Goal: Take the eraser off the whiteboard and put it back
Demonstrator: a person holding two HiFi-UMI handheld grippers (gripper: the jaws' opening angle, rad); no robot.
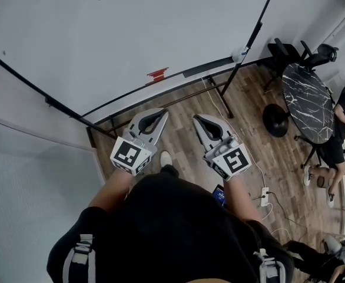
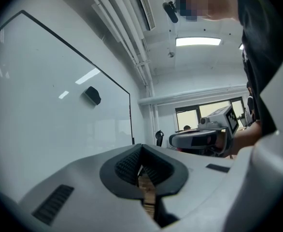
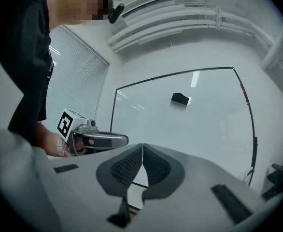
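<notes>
The whiteboard (image 3: pixel 204 129) spreads wide ahead of the right claw (image 3: pixel 142 145) and off to the left of the left claw (image 2: pixel 141 148). The two claws are held side by side, each with its jaws closed together, nothing between them. The eraser (image 3: pixel 180 99), small and dark, sits on the board, above both claws and well apart from them.

No legible text, brand or number is present. The only printed signs are black-and-white square markers (image 1: pixel 129 154), one on the cube of the left gripper (image 1: pixel 162 113) and one on that of the right gripper (image 1: pixel 197 119). A red label (image 1: pixel 157 74) at the lower edge of the whiteboard (image 1: pixel 102 34) is too small to read.
</notes>
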